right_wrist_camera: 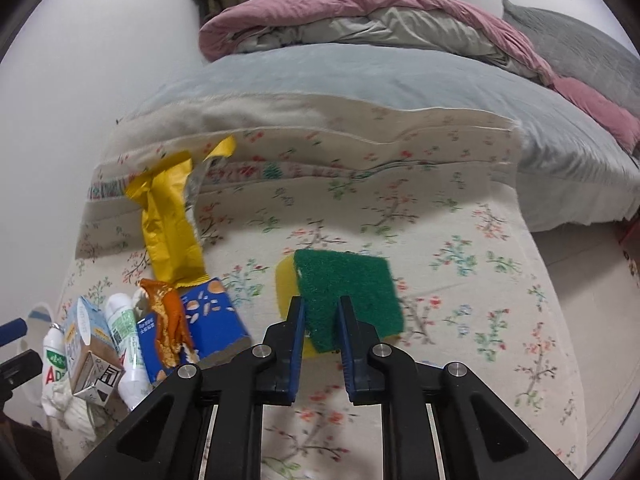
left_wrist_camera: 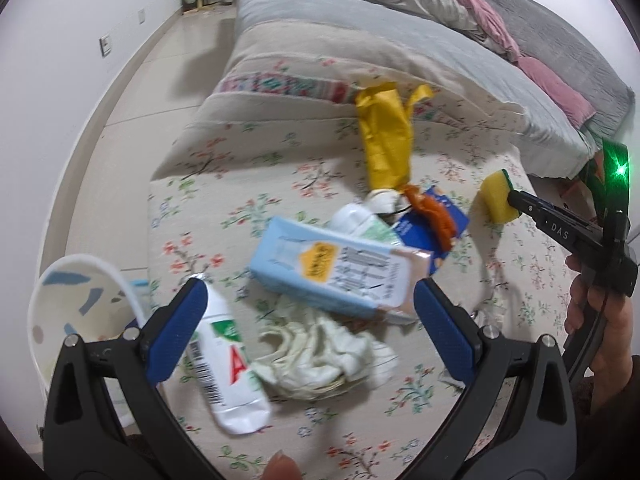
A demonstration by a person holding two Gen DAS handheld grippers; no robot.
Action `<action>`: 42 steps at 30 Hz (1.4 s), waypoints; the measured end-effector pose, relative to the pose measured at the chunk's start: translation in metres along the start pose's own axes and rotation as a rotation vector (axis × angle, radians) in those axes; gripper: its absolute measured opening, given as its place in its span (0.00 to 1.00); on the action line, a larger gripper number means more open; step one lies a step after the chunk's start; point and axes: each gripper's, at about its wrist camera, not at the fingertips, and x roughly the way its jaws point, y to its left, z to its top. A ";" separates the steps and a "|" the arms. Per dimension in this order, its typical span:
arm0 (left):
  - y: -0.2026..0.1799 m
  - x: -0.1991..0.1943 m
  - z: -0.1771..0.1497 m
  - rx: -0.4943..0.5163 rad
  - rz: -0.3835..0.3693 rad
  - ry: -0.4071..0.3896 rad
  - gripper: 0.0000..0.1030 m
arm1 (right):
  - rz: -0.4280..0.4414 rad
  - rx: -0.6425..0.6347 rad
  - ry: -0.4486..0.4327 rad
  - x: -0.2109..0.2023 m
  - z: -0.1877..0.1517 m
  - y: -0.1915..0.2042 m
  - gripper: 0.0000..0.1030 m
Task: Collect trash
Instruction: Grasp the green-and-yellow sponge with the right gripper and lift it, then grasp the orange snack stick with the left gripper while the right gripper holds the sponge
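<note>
A pile of trash lies on a floral cloth (left_wrist_camera: 248,184): a light-blue carton (left_wrist_camera: 332,268), a white bottle with a red letter (left_wrist_camera: 228,360), crumpled white paper (left_wrist_camera: 320,360), a yellow wrapper (left_wrist_camera: 386,140), an orange wrapper (left_wrist_camera: 436,216) and a blue snack box (right_wrist_camera: 216,316). My left gripper (left_wrist_camera: 310,286) hangs open over the carton and the paper, its left finger beside the bottle. My right gripper (right_wrist_camera: 322,304) is shut on a yellow sponge with a green scouring face (right_wrist_camera: 348,284), to the right of the pile. The left wrist view shows that sponge (left_wrist_camera: 494,200) pinched at the tip.
A white bin with blue marks (left_wrist_camera: 72,308) stands at the near left, off the cloth's edge. Behind the cloth is a bed with a grey sheet (right_wrist_camera: 360,76) and a pink duvet (right_wrist_camera: 340,4). Pale floor (left_wrist_camera: 132,92) runs along the left wall. A person's hand (left_wrist_camera: 600,320) holds the right gripper.
</note>
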 end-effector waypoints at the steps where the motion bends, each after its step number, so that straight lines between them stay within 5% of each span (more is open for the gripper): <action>1: -0.004 0.001 0.003 0.006 -0.004 -0.003 0.99 | -0.001 0.007 -0.001 -0.002 0.000 -0.005 0.16; 9: -0.024 0.009 0.018 0.017 -0.067 0.008 0.99 | 0.010 0.062 0.006 -0.016 -0.005 -0.036 0.16; 12: -0.029 0.013 0.020 0.017 -0.089 0.016 0.99 | 0.013 0.099 0.001 -0.018 -0.009 -0.049 0.25; 17: -0.035 0.020 0.018 0.020 -0.102 0.035 0.99 | -0.131 0.116 0.045 -0.029 -0.012 -0.069 0.29; 20: -0.038 0.023 0.017 0.025 -0.107 0.043 0.99 | -0.124 0.158 0.099 -0.035 -0.021 -0.087 0.38; 22: -0.040 0.025 0.017 0.027 -0.111 0.044 0.99 | -0.060 0.222 0.100 -0.042 -0.026 -0.099 0.59; 24: -0.041 0.026 0.017 0.028 -0.114 0.044 0.99 | -0.030 0.246 0.077 -0.049 -0.028 -0.106 0.66; 42: -0.047 0.032 0.026 0.049 -0.144 0.022 0.95 | 0.008 0.215 0.202 0.006 -0.050 -0.094 0.70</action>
